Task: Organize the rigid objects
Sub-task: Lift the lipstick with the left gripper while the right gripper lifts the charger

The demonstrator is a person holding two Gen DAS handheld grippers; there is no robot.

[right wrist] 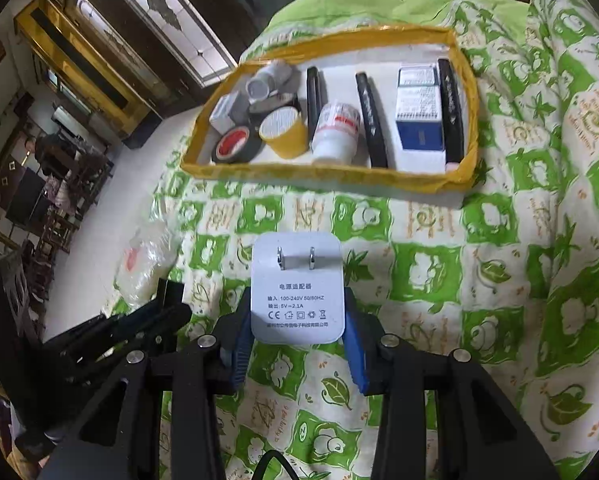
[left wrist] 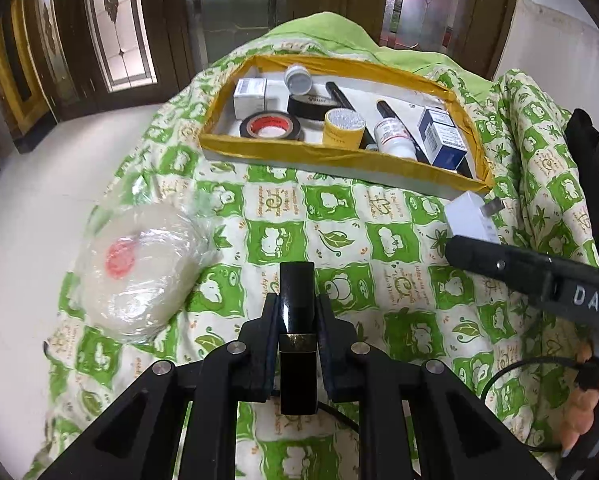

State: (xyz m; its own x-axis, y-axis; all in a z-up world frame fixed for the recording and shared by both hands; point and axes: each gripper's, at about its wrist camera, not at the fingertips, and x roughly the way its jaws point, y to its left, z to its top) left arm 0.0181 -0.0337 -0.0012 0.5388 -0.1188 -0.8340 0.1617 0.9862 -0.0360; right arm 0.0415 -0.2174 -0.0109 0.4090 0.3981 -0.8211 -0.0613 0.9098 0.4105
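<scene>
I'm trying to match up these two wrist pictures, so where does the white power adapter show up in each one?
Left wrist view: white power adapter at the right edge, sticking out of the right gripper, just below the tray's near right corner.
Right wrist view: lower centre, adapter clamped between the blue pads, prongs facing the camera.
Shared landmark: the yellow-taped tray on the green checked cloth.

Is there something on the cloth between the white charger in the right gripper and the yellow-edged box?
Nothing visible. Only bare green patterned cloth lies between the white charger, held in the right gripper, and the box. The wrapped clear bundle sits off to the left.
</scene>
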